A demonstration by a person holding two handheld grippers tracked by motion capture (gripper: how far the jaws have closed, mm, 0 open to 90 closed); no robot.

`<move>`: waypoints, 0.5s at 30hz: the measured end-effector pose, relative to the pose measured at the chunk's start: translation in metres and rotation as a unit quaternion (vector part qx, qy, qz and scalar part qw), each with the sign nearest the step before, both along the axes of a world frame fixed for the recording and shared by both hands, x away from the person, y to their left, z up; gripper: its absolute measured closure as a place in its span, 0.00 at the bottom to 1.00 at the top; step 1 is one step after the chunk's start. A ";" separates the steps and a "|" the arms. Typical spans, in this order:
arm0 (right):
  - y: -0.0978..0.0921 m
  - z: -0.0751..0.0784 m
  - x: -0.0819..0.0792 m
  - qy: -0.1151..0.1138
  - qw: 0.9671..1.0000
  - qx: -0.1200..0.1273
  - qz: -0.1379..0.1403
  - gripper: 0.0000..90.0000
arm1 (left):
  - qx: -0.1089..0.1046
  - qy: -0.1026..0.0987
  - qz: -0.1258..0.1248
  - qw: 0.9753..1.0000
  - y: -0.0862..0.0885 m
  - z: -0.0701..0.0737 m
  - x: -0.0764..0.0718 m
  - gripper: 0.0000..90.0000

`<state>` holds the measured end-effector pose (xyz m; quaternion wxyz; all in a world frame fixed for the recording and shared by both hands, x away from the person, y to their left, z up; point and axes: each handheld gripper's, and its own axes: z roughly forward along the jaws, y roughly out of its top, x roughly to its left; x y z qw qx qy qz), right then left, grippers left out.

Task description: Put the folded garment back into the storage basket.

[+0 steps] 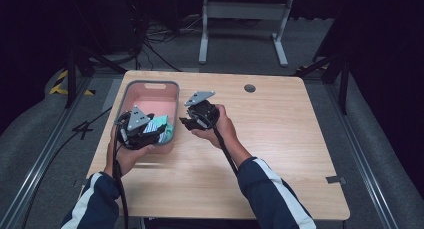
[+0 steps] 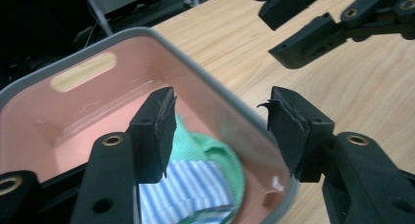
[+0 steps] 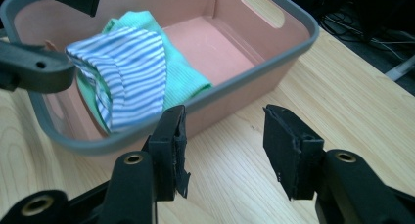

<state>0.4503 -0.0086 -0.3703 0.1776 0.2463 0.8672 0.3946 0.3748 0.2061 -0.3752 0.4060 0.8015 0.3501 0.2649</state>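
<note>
Already 2 folded cloths [image 3: 132, 67] lie in the pink bin [image 1: 150, 87] near the bench's far left corner; both the left tool [image 2: 218, 131] and right tool [image 3: 222, 145] gape empty, so little remains.

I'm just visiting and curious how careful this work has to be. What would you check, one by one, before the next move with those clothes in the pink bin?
1. Clothes lie fully inside the bin: ok, striped piece on top of the green one, at the near end.
2. Left gripper empty: ok, jaws apart above the bin, nothing between them.
3. Right gripper empty: ok, jaws apart over the table, outside the bin.
4. Bin flat on the table: ok.
5. Grippers clear of each other: ok, a gap between them.
6. More clothes waiting elsewhere: cannot tell.
</note>
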 end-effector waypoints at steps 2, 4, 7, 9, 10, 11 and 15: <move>-0.006 0.001 -0.002 -0.003 1.000 -0.003 -0.002 0.56 | 0.007 0.001 -0.008 1.000 -0.005 0.000 -0.002 0.47; -0.012 0.001 -0.004 -0.005 1.000 -0.005 -0.002 0.56 | 0.009 0.001 -0.016 1.000 -0.011 -0.001 -0.005 0.46; -0.019 0.002 -0.007 -0.007 1.000 -0.009 -0.003 0.55 | 0.023 0.003 -0.028 0.999 -0.018 -0.002 -0.007 0.44; -0.023 0.002 -0.009 -0.008 1.000 -0.013 -0.004 0.54 | 0.022 0.004 -0.033 0.999 -0.023 -0.004 -0.009 0.44; -0.025 0.003 -0.009 -0.010 1.000 -0.015 -0.004 0.53 | 0.027 0.004 -0.037 0.999 -0.026 -0.005 -0.010 0.43; -0.028 0.004 -0.011 -0.010 1.000 -0.017 -0.003 0.53 | 0.029 0.004 -0.037 0.999 -0.028 -0.005 -0.011 0.42; -0.037 0.006 -0.015 -0.016 1.000 -0.022 -0.007 0.50 | 0.038 0.005 -0.049 0.998 -0.037 -0.008 -0.015 0.41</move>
